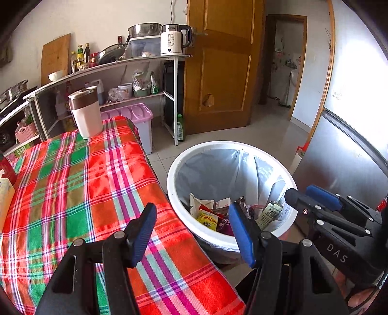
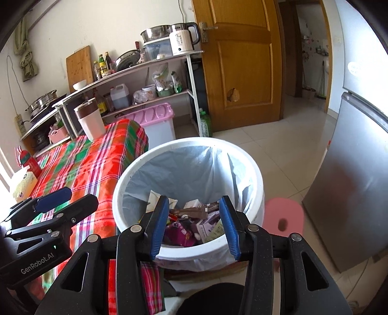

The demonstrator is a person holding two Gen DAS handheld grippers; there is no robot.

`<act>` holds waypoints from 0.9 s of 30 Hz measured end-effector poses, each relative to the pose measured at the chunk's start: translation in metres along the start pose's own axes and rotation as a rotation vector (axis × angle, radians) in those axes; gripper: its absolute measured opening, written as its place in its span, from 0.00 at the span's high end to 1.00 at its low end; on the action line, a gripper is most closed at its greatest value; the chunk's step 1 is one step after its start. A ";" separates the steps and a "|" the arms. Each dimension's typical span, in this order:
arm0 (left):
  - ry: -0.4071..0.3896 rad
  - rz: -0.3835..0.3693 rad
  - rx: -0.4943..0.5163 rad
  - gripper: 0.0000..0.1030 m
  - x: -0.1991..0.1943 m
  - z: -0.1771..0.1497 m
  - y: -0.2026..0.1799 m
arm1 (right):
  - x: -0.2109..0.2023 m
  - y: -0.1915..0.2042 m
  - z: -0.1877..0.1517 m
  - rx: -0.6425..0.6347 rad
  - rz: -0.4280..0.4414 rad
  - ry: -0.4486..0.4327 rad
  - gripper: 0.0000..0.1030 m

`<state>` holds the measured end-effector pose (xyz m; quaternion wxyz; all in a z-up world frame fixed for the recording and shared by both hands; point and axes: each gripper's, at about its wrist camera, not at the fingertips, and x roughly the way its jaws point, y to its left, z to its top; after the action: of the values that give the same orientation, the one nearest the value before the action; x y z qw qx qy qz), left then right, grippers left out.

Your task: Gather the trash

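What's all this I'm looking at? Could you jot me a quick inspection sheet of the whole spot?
Surface: plaid tablecloth, mostly bare.
Job's things: white bin with liner, wrappers inside.
Clutter: tumbler and tissue box on the cloth.
Grippers: left gripper and right gripper, both with jaws apart and empty.
Cables: cord up the wall behind the kettle.
Surroundings: shelf rack, wooden door, fridge, pink stool.

Our left gripper (image 1: 192, 233) and right gripper (image 2: 194, 226) share black angular frames, silver rivets and ribbed blue pads (image 2: 158, 229) (white lettering reads "DAS" and "GenRobot.AI").
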<state>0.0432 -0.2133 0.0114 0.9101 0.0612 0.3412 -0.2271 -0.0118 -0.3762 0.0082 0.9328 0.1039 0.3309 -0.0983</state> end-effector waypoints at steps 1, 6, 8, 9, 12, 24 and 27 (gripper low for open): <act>-0.006 0.008 0.004 0.38 -0.003 -0.001 -0.001 | -0.003 0.002 -0.001 -0.002 0.004 -0.005 0.54; -0.028 0.008 -0.002 0.38 -0.015 -0.007 0.001 | -0.020 0.012 -0.008 -0.016 0.000 -0.044 0.53; -0.034 0.011 -0.008 0.38 -0.021 -0.009 0.002 | -0.027 0.014 -0.012 -0.011 -0.015 -0.063 0.53; -0.037 0.013 -0.013 0.38 -0.024 -0.010 0.003 | -0.032 0.015 -0.013 -0.007 -0.023 -0.075 0.53; -0.063 0.035 -0.007 0.38 -0.035 -0.016 0.003 | -0.042 0.018 -0.017 -0.006 -0.024 -0.096 0.52; -0.085 0.038 -0.011 0.38 -0.051 -0.024 0.002 | -0.056 0.021 -0.028 0.007 -0.025 -0.125 0.52; -0.096 0.042 -0.015 0.38 -0.054 -0.024 0.002 | -0.059 0.022 -0.028 0.008 -0.032 -0.134 0.52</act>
<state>-0.0057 -0.1848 0.0277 0.9304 0.0505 0.2973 -0.2083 -0.0680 -0.3414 0.0271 0.9507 0.0957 0.2688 -0.1214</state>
